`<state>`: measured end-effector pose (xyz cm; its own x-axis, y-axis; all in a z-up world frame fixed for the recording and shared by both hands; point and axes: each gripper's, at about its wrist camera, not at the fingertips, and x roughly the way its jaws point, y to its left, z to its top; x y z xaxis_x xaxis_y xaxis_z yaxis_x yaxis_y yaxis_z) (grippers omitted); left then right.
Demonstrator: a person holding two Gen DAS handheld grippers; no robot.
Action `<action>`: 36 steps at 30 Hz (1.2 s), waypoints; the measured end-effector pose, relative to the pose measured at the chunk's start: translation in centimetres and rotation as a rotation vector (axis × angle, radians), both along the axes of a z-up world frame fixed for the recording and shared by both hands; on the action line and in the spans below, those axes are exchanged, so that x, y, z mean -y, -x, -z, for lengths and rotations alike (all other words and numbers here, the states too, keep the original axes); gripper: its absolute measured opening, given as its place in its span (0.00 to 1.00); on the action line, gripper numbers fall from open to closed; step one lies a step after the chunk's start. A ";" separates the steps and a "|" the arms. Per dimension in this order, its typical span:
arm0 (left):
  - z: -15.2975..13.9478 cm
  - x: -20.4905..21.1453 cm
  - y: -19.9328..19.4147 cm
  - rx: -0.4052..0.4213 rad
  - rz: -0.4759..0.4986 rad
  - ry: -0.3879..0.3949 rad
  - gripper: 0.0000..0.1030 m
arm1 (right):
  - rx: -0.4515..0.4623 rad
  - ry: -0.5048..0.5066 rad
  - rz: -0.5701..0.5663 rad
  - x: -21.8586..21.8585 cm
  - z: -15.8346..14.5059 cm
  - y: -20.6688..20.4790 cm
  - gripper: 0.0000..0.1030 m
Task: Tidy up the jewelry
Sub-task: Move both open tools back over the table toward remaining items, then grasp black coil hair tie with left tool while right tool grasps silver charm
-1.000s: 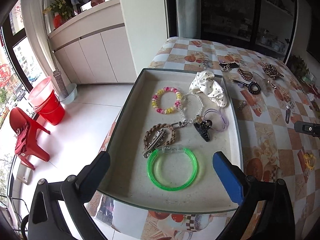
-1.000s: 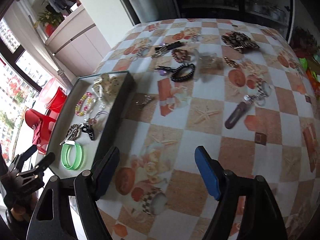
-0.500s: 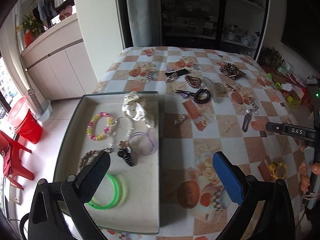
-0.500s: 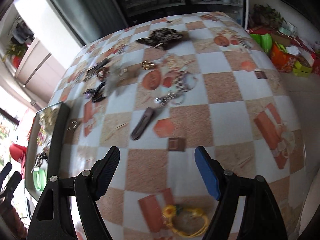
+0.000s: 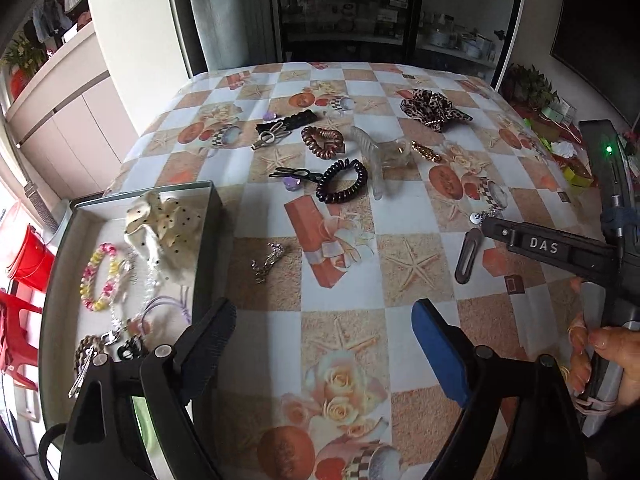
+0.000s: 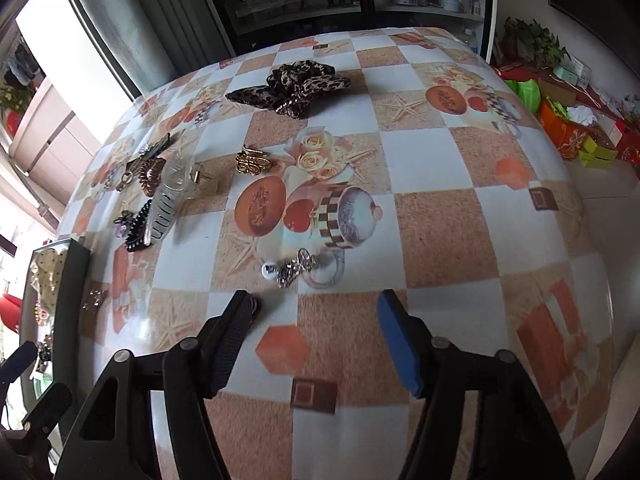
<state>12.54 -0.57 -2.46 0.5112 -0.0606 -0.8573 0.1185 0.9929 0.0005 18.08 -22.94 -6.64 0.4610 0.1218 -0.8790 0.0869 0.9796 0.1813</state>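
Left gripper (image 5: 320, 320): jaws wide apart, holding nothing, over bare tablecloth beside the tray (image 5: 216, 216) wall.
Right gripper (image 6: 314, 320): jaws gaping, empty, near the silver bracelet (image 6: 294, 266).

I see a glossy, smooth printed tablecloth (image 6: 440, 160). The leopard-print bow (image 6: 292, 86) looks like soft cloth; the spiral hair tie (image 5: 342, 180) near the table's far left edge is shiny plastic. The clear claw clip (image 6: 166, 200) is translucent plastic. The gripper pads (image 6: 396, 344) look matt, finely ribbed.
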 end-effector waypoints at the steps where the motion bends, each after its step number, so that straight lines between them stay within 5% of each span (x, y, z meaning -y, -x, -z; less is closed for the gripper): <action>1: 0.2 0.2 -0.4 -0.004 0.003 -0.002 0.79 | 0.002 0.008 -0.005 -0.2 0.1 -0.2 0.61; 5: 0.8 0.8 -2.1 -0.008 0.005 0.009 0.79 | 0.034 0.049 -0.037 -1.2 0.1 -0.7 0.58; 8: 1.2 1.5 -3.3 -0.007 0.013 0.028 0.79 | 0.044 0.079 -0.064 -2.0 0.0 -0.7 0.49; 9: 1.4 1.8 -3.7 -0.007 0.015 0.028 0.79 | 0.025 0.092 -0.082 -2.4 0.4 -0.7 0.38; 12: 2.1 2.1 -5.0 -0.016 0.011 0.040 0.79 | 0.063 0.155 -0.132 -3.5 0.5 -0.4 0.38; 14: 2.5 2.0 -5.7 -0.023 0.005 0.046 0.70 | 0.073 0.153 -0.136 -3.6 0.5 -0.5 0.37; 15: 2.7 1.9 -6.0 -0.030 0.002 0.046 0.68 | 0.079 0.152 -0.134 -3.5 0.5 -0.6 0.32; 16: 2.9 1.7 -6.3 -0.036 -0.004 0.049 0.68 | 0.086 0.149 -0.134 -3.4 0.5 -0.7 0.09; 17: 3.1 1.5 -6.6 -0.039 -0.011 0.053 0.68 | 0.085 0.140 -0.136 -3.3 0.5 -0.7 0.00; 19: 3.5 1.1 -7.1 -0.040 -0.015 0.051 0.68 | 0.095 0.116 -0.138 -2.9 0.5 -0.6 0.00; 22: 4.3 0.9 -7.8 -0.060 -0.016 0.050 0.53 | 0.107 0.075 -0.132 -2.0 0.6 -0.2 0.00; 36: 5.6 2.1 -10.8 -0.045 -0.013 0.010 0.53 | 0.130 -0.044 -0.144 -0.1 0.0 0.0 0.04</action>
